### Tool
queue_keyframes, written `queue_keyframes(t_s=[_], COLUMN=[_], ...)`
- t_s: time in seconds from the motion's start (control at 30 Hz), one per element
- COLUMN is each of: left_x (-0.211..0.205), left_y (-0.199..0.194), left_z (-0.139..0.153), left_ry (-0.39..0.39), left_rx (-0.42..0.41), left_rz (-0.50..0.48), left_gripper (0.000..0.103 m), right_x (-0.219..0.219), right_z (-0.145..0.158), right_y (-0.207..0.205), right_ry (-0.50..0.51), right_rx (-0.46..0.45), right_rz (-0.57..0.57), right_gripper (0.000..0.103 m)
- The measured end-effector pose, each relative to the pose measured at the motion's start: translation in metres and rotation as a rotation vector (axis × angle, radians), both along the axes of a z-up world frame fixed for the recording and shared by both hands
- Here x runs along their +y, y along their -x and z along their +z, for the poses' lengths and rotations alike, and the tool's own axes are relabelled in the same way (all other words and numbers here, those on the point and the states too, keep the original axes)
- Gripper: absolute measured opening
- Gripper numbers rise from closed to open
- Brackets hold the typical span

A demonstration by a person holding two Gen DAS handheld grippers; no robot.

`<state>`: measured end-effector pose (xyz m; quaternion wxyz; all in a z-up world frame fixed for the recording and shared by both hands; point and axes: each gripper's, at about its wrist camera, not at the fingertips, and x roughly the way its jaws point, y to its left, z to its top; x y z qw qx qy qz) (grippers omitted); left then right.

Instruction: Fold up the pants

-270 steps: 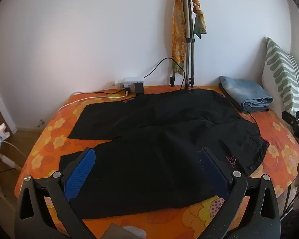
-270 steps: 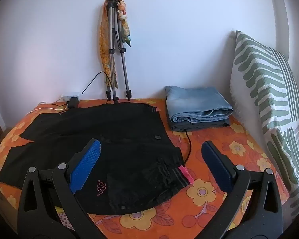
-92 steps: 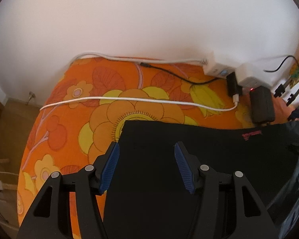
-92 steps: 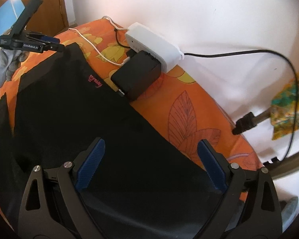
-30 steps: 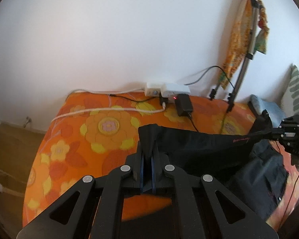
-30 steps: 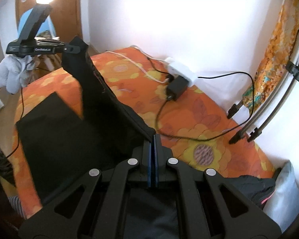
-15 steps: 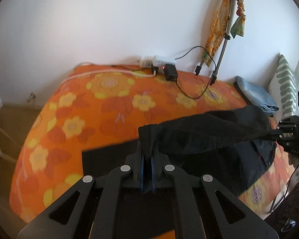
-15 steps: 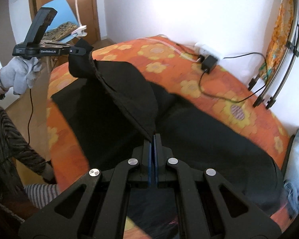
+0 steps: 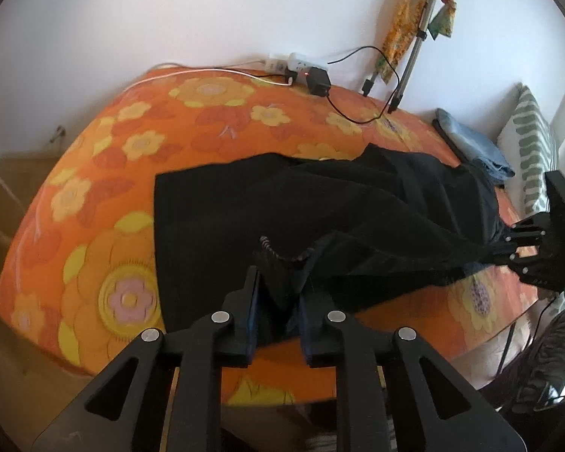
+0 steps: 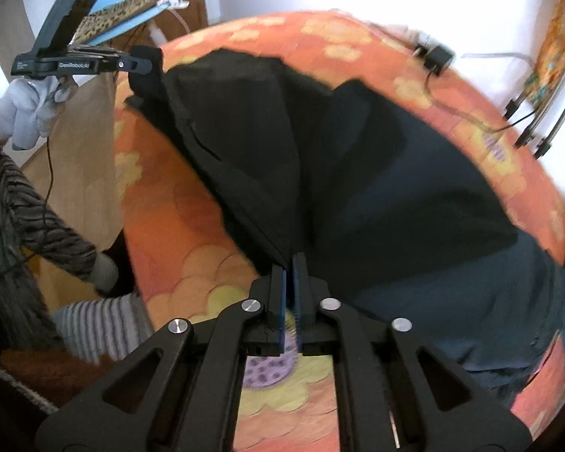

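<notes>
Black pants (image 9: 320, 203) lie on the orange flowered bed, one leg pulled over the other toward the near edge. My left gripper (image 9: 280, 286) has its jaws slightly parted with the leg's hem bunched between them. It also shows in the right wrist view (image 10: 143, 62), at the upper left, with cloth at its tip. My right gripper (image 10: 290, 263) is shut on the leg's edge near the bed's front edge. It shows at the right in the left wrist view (image 9: 508, 248). The pants (image 10: 357, 173) are blurred in the right wrist view.
The bed (image 9: 105, 173) fills both views. A power strip and black adapter (image 9: 318, 77) with cables lie at the far edge by the wall. A tripod with a scarf (image 9: 414, 30) leans there. Folded jeans (image 9: 470, 143) and a striped pillow (image 9: 534, 158) are at the right.
Both grippers have carried the lifted pant leg toward the near bed edge and lowered it over the other leg. The left gripper's jaws have parted a little around the hem.
</notes>
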<state>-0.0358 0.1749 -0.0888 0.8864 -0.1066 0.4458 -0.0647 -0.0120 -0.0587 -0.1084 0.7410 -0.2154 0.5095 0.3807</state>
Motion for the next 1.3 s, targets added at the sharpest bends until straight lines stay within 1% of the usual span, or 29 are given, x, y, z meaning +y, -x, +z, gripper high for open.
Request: queue_keyframes(t_s=[0.1, 0.13, 0.3, 0.33, 0.37, 0.43, 0.5, 0.57, 0.67, 0.73, 0.87, 0.9, 0.93, 0.97, 1.07, 1.13, 1.2, 1.27, 1.3], left_x=[0.005, 0.007, 0.014, 0.014, 0.015, 0.016, 0.019, 0.021, 0.027, 0.031, 0.040, 0.042, 0.044, 0.045, 0.046, 0.044, 0.041, 0.039, 0.038], left_y=[0.014, 0.019, 0.037, 0.040, 0.043, 0.049, 0.056, 0.064, 0.070, 0.070, 0.068, 0.068, 0.068, 0.067, 0.066, 0.063, 0.062, 0.059, 0.057], left_z=[-0.001, -0.001, -0.003, -0.003, -0.003, -0.001, 0.001, 0.002, 0.001, 0.000, -0.008, -0.012, -0.017, -0.022, -0.037, -0.045, -0.047, -0.045, -0.044], left_ry=[0.005, 0.006, 0.037, 0.041, 0.048, 0.062, 0.094, 0.108, 0.132, 0.147, 0.173, 0.190, 0.208, 0.227, 0.272, 0.294, 0.300, 0.293, 0.289], left_rx=[-0.001, -0.002, 0.005, 0.007, 0.008, 0.003, 0.001, -0.009, -0.008, -0.003, 0.025, 0.037, 0.050, 0.066, 0.118, 0.149, 0.158, 0.154, 0.149], left_rz=[0.012, 0.017, 0.039, 0.043, 0.047, 0.053, 0.063, 0.075, 0.097, 0.110, 0.142, 0.149, 0.154, 0.162, 0.167, 0.162, 0.154, 0.148, 0.147], left_gripper=[0.023, 0.027, 0.031, 0.032, 0.033, 0.036, 0.039, 0.045, 0.046, 0.046, 0.046, 0.046, 0.046, 0.046, 0.046, 0.046, 0.046, 0.046, 0.046], right_x=[0.002, 0.003, 0.014, 0.021, 0.027, 0.046, 0.068, 0.096, 0.145, 0.180, 0.239, 0.252, 0.263, 0.272, 0.294, 0.306, 0.313, 0.317, 0.317], right_z=[0.005, 0.009, 0.039, 0.046, 0.051, 0.063, 0.067, 0.066, 0.056, 0.045, 0.014, 0.006, -0.002, -0.010, -0.032, -0.046, -0.057, -0.066, -0.066], right_y=[0.004, 0.005, 0.005, 0.003, -0.002, -0.011, -0.024, -0.038, -0.063, -0.078, -0.098, -0.100, -0.101, -0.102, -0.108, -0.111, -0.113, -0.116, -0.115], right_ry=[-0.002, -0.017, -0.146, -0.169, -0.185, -0.222, -0.234, -0.239, -0.241, -0.218, -0.151, -0.127, -0.103, -0.086, -0.057, -0.031, -0.001, 0.021, 0.012], right_rx=[0.017, 0.028, 0.060, 0.059, 0.052, 0.035, 0.017, 0.012, 0.032, 0.023, 0.053, 0.052, 0.047, 0.046, 0.065, 0.063, 0.056, 0.052, 0.042], right_rz=[0.014, 0.024, 0.066, 0.074, 0.080, 0.095, 0.116, 0.144, 0.179, 0.206, 0.275, 0.296, 0.315, 0.333, 0.363, 0.383, 0.403, 0.419, 0.430], right_gripper=[0.022, 0.028, 0.030, 0.035, 0.043, 0.048, 0.049, 0.049, 0.050, 0.050, 0.050, 0.053, 0.059, 0.062, 0.062, 0.063, 0.065, 0.074, 0.076])
